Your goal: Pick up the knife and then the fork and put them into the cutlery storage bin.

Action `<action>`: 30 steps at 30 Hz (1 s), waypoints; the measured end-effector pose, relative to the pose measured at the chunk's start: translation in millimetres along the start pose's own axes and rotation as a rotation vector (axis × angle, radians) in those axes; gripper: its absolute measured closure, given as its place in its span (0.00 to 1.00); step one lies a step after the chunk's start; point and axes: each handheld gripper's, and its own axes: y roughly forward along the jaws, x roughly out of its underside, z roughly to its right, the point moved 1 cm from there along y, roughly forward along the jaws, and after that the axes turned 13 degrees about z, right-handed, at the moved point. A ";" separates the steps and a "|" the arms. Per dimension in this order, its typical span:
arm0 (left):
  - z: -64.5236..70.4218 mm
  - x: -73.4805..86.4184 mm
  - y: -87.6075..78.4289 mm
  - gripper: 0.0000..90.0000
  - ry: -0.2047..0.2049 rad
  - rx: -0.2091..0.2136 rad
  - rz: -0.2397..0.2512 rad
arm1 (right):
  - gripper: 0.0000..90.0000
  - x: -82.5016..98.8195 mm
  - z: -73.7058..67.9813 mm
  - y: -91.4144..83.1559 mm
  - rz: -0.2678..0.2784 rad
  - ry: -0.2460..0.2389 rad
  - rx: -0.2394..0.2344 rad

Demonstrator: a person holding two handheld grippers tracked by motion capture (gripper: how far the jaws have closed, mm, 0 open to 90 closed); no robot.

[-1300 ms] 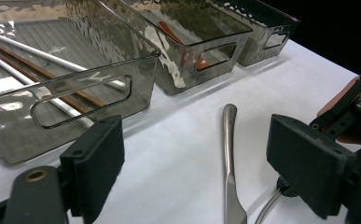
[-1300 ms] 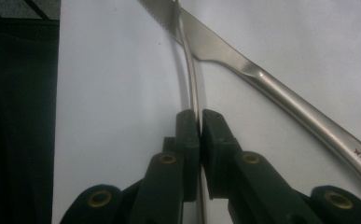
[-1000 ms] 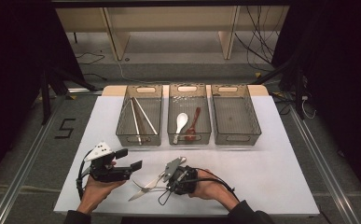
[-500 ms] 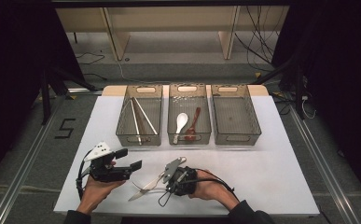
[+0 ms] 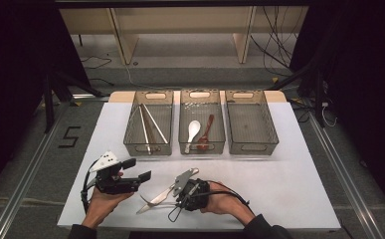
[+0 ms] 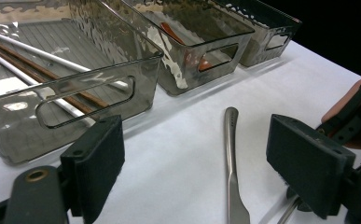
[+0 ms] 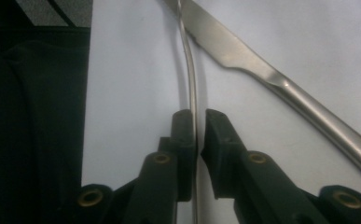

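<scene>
So the right gripper (image 7: 196, 122) has its jaws set around the thin handle of a fork or spoon (image 7: 190, 70) (can't tell which, the head is cut off at the top of the right gripper view), lying on the white surface (image 5: 289, 184) near the person, with a knife (image 7: 281, 84) crossing just beside it. The jaws have just been easing open a bit, and there's a sliver of gap on one side of the handle, so I'd call it a loose pinch at best, not a real clamp. The left gripper (image 6: 201, 168) sits wide open with nothing in it, hovering low over the surface just left of the cutlery. My take on handling: that handle is stiff, light, polished steel, so slippery, and it lies flat, so the pads have very little to bite on. I'd grab at the narrow neck of the handle, square across it, and watch that the knife doesn't get dragged along. Farther off are three clear bins (image 5: 200, 144) in a row: sticks in the left one, a white spoon and a brown one in the middle, right one empty. The surface is a white sheet over a wooden top, the room around it is dark, with cables on the grey floor (image 5: 190, 59).
</scene>
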 end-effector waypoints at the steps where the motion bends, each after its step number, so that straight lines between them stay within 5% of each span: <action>1: -0.1 -0.1 -0.2 0.21 -0.001 -0.001 0.003 | 0.85 -0.4 0.9 -1.8 0.006 0.019 0.004; 7: -2.2 -0.9 -1.9 0.21 -0.003 -0.015 0.010 | 0.71 -8.8 22.1 -22.7 0.065 0.060 0.062; 13: -2.8 -1.1 -2.8 0.21 -0.008 -0.024 0.019 | 0.68 -11.0 50.9 -26.7 0.043 0.083 0.130; 22: -2.8 -0.8 -2.4 0.21 -0.008 -0.021 0.016 | 0.96 -5.5 72.3 -16.4 0.032 0.122 0.190; 30: -2.8 -0.8 -2.3 0.21 -0.008 -0.020 0.016 | 1.00 1.2 86.3 -3.9 0.002 0.167 0.222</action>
